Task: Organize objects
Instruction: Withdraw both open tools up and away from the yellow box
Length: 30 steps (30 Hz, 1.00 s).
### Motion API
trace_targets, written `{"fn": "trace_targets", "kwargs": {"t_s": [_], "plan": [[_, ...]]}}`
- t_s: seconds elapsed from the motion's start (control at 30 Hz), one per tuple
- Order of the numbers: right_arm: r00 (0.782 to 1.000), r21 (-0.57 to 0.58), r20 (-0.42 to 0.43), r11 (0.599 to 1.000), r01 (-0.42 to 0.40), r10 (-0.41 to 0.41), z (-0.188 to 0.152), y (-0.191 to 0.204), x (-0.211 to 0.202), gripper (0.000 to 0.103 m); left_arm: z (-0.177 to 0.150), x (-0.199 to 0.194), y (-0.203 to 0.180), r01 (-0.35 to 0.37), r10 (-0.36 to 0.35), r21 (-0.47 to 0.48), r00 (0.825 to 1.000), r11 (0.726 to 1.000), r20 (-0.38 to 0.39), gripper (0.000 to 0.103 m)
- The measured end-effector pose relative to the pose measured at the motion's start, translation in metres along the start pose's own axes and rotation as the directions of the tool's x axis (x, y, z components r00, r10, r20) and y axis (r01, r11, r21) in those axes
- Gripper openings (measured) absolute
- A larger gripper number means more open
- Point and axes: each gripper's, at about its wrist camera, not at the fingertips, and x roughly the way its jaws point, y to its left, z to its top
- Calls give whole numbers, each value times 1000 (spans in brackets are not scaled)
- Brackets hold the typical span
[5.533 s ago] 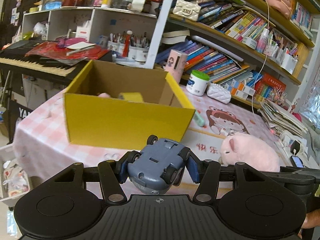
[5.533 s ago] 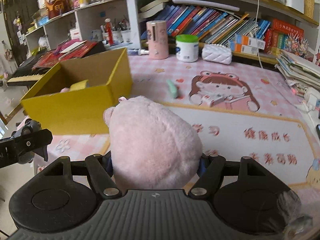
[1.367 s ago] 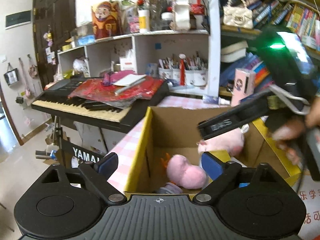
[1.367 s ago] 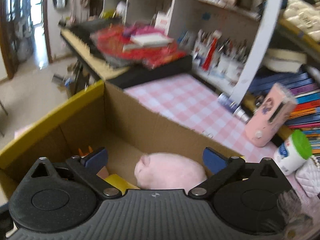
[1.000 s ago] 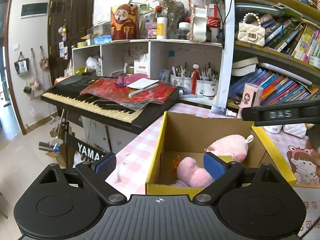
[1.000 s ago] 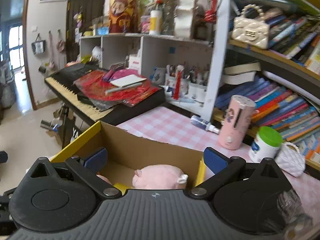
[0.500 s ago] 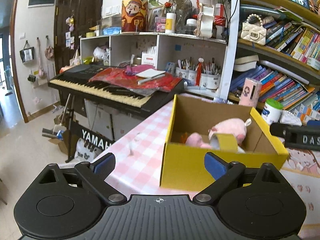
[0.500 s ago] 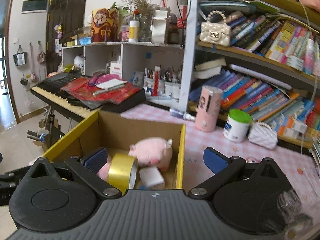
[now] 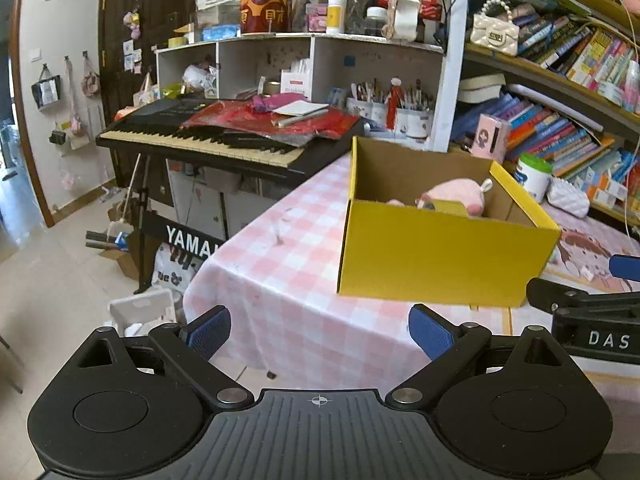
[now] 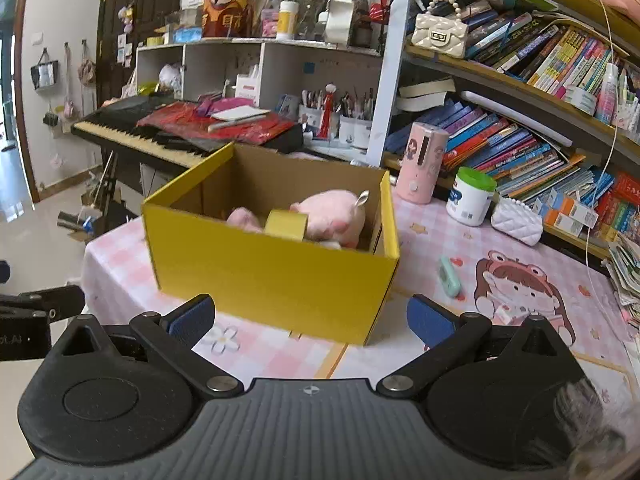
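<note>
A yellow cardboard box (image 9: 440, 256) (image 10: 272, 272) stands on the pink checked tablecloth. Inside it lie a pink plush pig (image 10: 332, 214) (image 9: 456, 194), a yellow tape roll (image 10: 286, 224) and another pink toy (image 10: 244, 218). My left gripper (image 9: 318, 334) is open and empty, back from the table's left corner. My right gripper (image 10: 310, 320) is open and empty, in front of the box. The right gripper's body shows at the right edge of the left wrist view (image 9: 592, 316).
A small green object (image 10: 449, 276) lies on the cartoon mat right of the box. A pink cylinder (image 10: 424, 168), a green-lidded jar (image 10: 470, 196) and a white quilted pouch (image 10: 516, 220) stand before the bookshelves. A keyboard piano (image 9: 208, 140) is left of the table.
Both grippers have pulled back from the box and lowered, both still open. The box now sits farther off, with the pig and tape roll inside it.
</note>
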Motion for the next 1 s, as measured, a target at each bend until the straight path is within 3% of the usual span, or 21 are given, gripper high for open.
{"fn": "trace_targets", "kwargs": {"t_s": [0.57,0.8,1.0], "plan": [[993,97,-93,992,79,-70,-47,-1,-31,103,-33,-15,-13,108,-97,120,991,987,-96,97],[984,137,-132,981,140,-122,-61,-17,-41,103,-38,-8,-32,183,-163,156,977,971,-136,97],[969,175,-160,960,216,-189,-71,-39,-50,103,-37,-5,-60,265,-237,208,960,941,-150,97]]}}
